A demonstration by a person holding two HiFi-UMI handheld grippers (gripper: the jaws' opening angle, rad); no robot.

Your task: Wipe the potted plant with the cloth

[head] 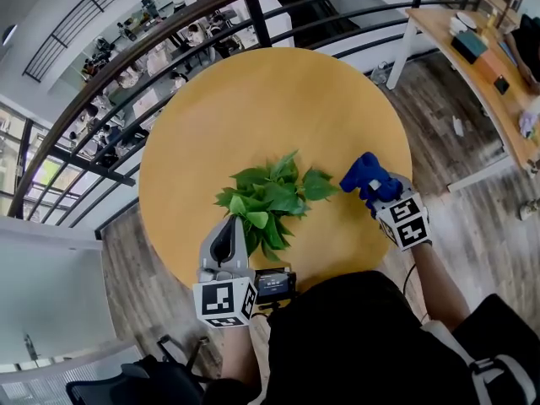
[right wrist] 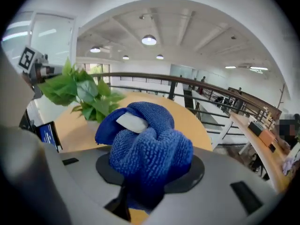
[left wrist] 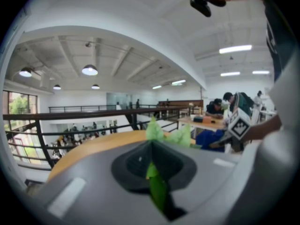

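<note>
Head view: a round wooden table (head: 253, 99) carries the potted plant (head: 270, 199) near its front edge. The left gripper (head: 231, 226) reaches into the near side of the foliage. The right gripper (head: 377, 194) sits just beside the foliage on its right and carries the blue cloth (head: 364, 175).

Left gripper view: the jaws are closed together on a single green leaf (left wrist: 157, 191), which lies along the seam between them and emerges at the tips. More leaves stand just beyond.

Right gripper view: the jaws are clamped on the bunched cloth, which bulges out ahead of them. The plant stands close to the cloth's left. Whether cloth and leaves touch cannot be told.
</note>
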